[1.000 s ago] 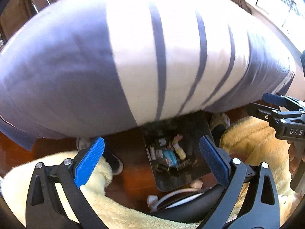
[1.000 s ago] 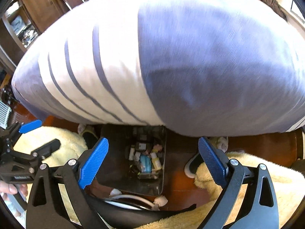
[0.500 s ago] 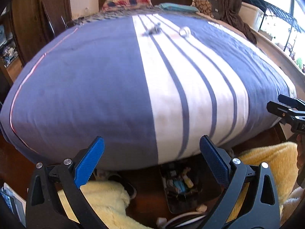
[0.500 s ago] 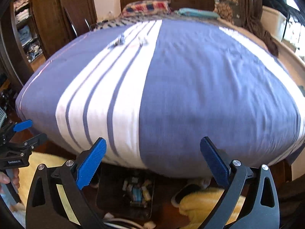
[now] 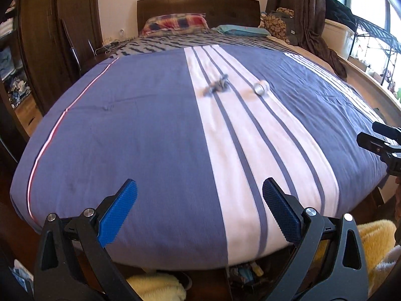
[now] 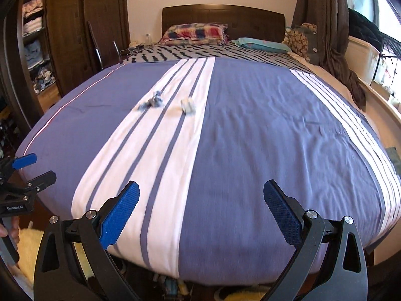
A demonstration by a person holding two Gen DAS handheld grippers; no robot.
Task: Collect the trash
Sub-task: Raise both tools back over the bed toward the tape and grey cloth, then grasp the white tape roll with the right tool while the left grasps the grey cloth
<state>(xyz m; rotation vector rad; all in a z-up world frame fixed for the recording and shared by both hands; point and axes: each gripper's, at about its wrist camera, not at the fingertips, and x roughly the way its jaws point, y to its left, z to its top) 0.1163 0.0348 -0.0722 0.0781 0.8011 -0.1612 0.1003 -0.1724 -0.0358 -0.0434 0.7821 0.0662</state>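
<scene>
Two bits of trash lie on the white stripe of the blue bedspread (image 5: 150,130), far ahead of both grippers: a crumpled grey-blue wad (image 5: 217,87) (image 6: 153,102) and a small whitish roll-like piece (image 5: 260,87) (image 6: 188,104) to its right. My left gripper (image 5: 199,202) is open and empty over the foot of the bed. My right gripper (image 6: 201,204) is likewise open and empty, to the right of the left one. Each gripper shows at the edge of the other's view: the right gripper (image 5: 381,143) and the left gripper (image 6: 22,175).
Pillows (image 5: 175,22) and a dark headboard (image 5: 198,5) are at the far end. A wardrobe (image 5: 50,37) stands left; curtains (image 5: 308,5) and a window are right. Below the foot of the bed are a yellow fluffy rug (image 5: 373,245) and a dark tray of small items (image 5: 248,273).
Both views have tilted up from the floor and the tray under the bed to the top of the bedspread, bringing the two pieces of trash into sight. Both grippers stayed open.
</scene>
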